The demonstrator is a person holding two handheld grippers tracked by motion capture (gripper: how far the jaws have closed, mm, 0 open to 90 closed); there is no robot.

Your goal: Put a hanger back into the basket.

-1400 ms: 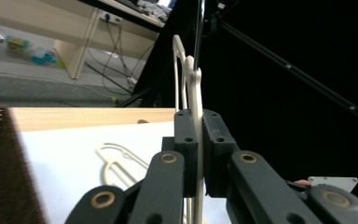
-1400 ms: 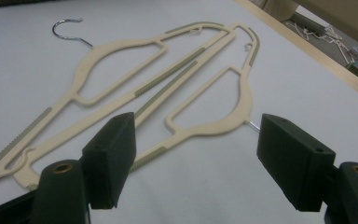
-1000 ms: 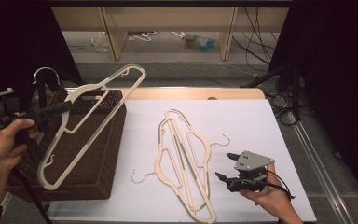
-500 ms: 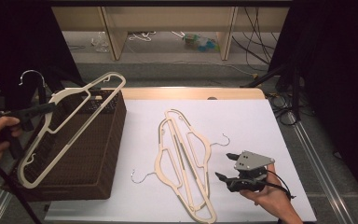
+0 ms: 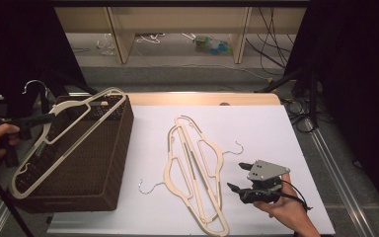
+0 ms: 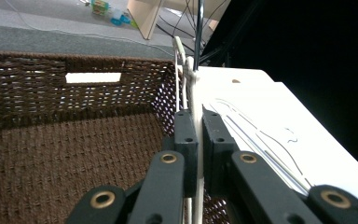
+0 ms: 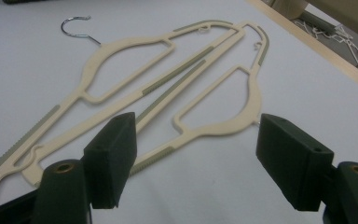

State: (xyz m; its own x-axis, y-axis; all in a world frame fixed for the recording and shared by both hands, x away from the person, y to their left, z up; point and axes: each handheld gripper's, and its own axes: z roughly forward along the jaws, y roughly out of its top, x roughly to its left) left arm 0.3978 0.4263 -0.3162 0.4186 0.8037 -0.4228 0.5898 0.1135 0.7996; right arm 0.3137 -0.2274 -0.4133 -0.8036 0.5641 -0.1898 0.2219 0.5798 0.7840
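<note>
A: What is held by the left gripper [image 5: 32, 120]?

B: A cream hanger [image 5: 64, 136] is clamped between its jaws, which are pressed tight on a thin bar just below the metal hook [image 5: 35, 86]. The hanger is carried tilted over the open top of the brown basket [image 5: 106, 163] at the left of the table [image 5: 276, 128], partly above the woven floor seen in the left gripper view.

A: And the right gripper [image 5: 237, 177]?

B: It is held wide open with nothing between the jaws, low over the white surface at the near right. Two more hangers [image 5: 197, 168] are laid overlapping in the middle of the table, just to its left.

A: How can such a hanger be expected to handle?

B: It is judged to be light and fairly stiff plastic, thin enough to flex a little. The smooth bars could slip or swivel in a pinch, so a tilt under its own weight is likely when it is gripped off centre.

A: Where should hold be taken?

B: The neck by the hook is favoured, or the ribbed grey strips [image 7: 177, 72] on the arms, where more friction is offered. A bar lying flat on the table would be hard to get under.
</note>
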